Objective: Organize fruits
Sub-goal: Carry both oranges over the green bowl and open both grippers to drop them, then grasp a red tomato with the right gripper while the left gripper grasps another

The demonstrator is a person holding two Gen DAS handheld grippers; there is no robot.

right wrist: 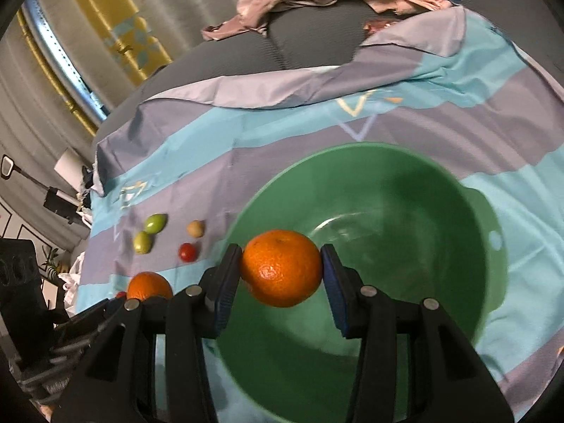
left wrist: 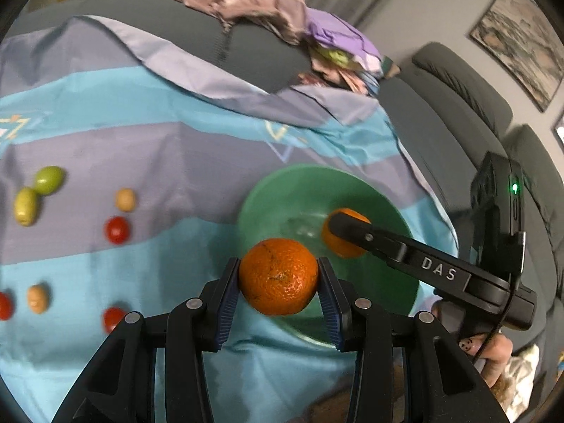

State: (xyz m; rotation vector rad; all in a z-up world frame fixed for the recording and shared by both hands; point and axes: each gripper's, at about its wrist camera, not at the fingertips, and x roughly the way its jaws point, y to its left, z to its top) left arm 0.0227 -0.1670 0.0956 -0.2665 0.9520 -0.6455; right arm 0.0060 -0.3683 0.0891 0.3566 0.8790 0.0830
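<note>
**A:** What does the left wrist view show?

**B:** The left gripper (left wrist: 278, 276) has its jaws clamped on a mandarin (left wrist: 278, 275), both blue pads pressed against its sides. It hangs over the near rim of a green bowl (left wrist: 282, 190) that sits on a striped blue and grey cloth (left wrist: 176, 148) spread over a grey sofa (left wrist: 176, 17). The bowl's hollow lies just ahead of the jaws and to their right.

**A:** Is the other gripper there?

**B:** Yes. The right gripper (left wrist: 347, 232) reaches in from the right edge, holding a second mandarin (left wrist: 343, 243) above the middle of the bowl, so it looks the better placed to let go. Small green, red and tan fruits (left wrist: 118, 218) lie on the cloth toward its left edge.

**A:** And the right wrist view?

**B:** The right gripper (right wrist: 282, 269) is clamped on its mandarin (right wrist: 282, 268), a pad on each side. The green bowl (right wrist: 352, 162) fills the view beneath and ahead; the fruit hangs inside the near left rim, and nothing shows inside the bowl.

**A:** Can the left gripper be seen?

**B:** Partly, at the lower left, with its mandarin (right wrist: 148, 283) outside the bowl's rim, over the cloth (right wrist: 317, 120).
</note>
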